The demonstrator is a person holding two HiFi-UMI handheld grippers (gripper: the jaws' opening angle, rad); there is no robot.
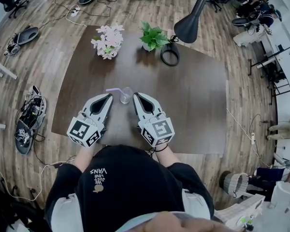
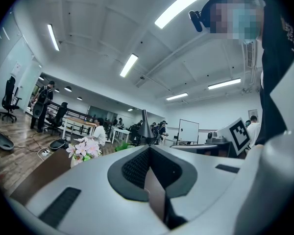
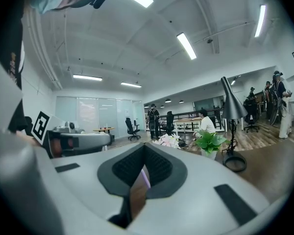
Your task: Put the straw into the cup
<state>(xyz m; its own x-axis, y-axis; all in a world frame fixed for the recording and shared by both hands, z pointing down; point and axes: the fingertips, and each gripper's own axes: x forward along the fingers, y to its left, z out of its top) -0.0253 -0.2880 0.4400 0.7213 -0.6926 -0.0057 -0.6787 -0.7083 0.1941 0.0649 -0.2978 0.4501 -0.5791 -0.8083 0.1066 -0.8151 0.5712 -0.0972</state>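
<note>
Cup (image 1: 126, 95) on table (image 1: 193, 100), just ahead of both gripper tips; purple straw (image 1: 113, 89) sticks out left from its rim | left gripper (image 1: 109, 96): jaws together, empty | right gripper (image 1: 135, 95): jaws together, empty

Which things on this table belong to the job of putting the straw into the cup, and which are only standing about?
For the job:
- cup
- purple straw
- left gripper
- right gripper

Just standing about:
- pink flowers
- green plant
- black lamp
- office chair on the floor
</note>
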